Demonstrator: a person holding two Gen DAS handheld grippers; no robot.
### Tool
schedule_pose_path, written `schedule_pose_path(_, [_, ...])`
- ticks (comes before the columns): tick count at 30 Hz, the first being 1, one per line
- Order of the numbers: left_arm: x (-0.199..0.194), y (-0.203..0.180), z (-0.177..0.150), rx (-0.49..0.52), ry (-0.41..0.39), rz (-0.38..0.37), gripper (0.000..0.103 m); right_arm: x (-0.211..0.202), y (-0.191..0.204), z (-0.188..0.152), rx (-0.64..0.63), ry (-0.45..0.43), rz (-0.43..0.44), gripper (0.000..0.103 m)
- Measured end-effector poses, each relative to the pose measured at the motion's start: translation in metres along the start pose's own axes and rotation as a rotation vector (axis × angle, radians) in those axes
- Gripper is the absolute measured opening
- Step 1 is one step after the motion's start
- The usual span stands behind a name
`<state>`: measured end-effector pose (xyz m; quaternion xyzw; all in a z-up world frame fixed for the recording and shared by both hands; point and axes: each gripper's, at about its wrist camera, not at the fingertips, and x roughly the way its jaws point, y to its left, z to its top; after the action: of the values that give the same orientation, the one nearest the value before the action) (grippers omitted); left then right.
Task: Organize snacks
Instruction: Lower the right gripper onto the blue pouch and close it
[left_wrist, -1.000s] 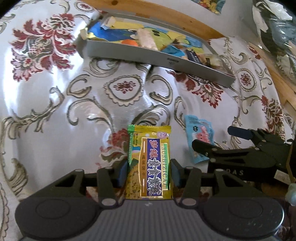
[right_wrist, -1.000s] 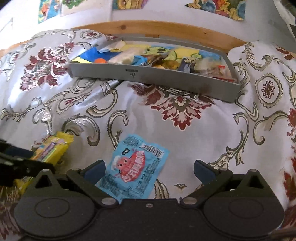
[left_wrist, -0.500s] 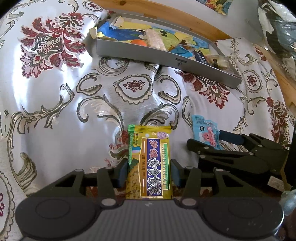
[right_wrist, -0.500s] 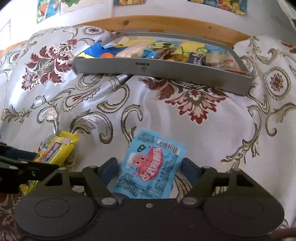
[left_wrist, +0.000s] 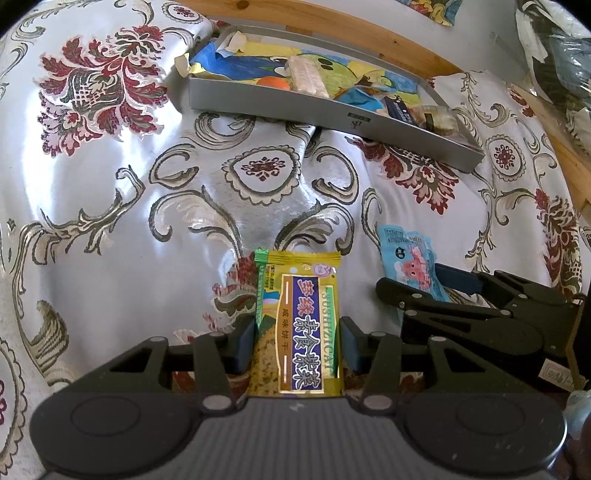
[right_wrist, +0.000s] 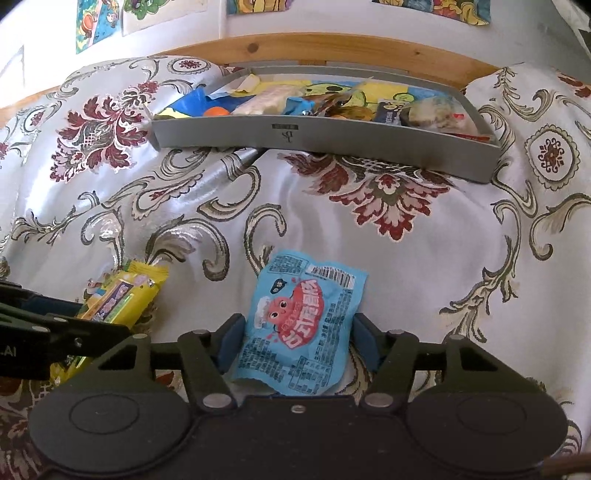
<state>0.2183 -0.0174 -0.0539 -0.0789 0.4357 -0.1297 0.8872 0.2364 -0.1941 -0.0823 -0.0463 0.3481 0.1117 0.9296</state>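
Note:
My left gripper (left_wrist: 297, 341) is shut on a yellow-green cracker packet (left_wrist: 297, 325), held lengthwise between the blue pads. In the right wrist view the same yellow packet (right_wrist: 122, 295) shows at lower left in the left gripper (right_wrist: 55, 332). My right gripper (right_wrist: 295, 341) is shut on a light blue snack packet (right_wrist: 301, 325) with a red cartoon figure. That blue packet (left_wrist: 410, 258) and the right gripper (left_wrist: 461, 310) show at the right of the left wrist view. A grey tray (right_wrist: 325, 142) holding several snacks lies at the far end of the cloth.
A silvery cloth with red floral and scroll patterns (left_wrist: 110, 184) covers the surface. A wooden rail (right_wrist: 314, 44) runs behind the tray (left_wrist: 332, 118), with a wall and colourful pictures above. Dark bagged items (left_wrist: 554, 48) sit at the far right.
My right gripper's jaws have closed in on the blue packet, from wide open to pressing its sides. Both grippers have lifted, so the tray shows more from above. The left stays shut on the yellow packet.

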Motion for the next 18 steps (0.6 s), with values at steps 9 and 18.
schedule_pose_path(9, [-0.0009, 0.0001, -0.0007, 0.000, -0.001, 0.002, 0.052, -0.0019, 0.0005, -0.0015, -0.006, -0.010, 0.007, 0.059])
schedule_pose_path(18, [-0.0004, -0.0016, -0.0006, -0.005, -0.006, 0.007, 0.052, -0.0042, -0.0002, -0.0023, -0.007, -0.020, 0.023, 0.056])
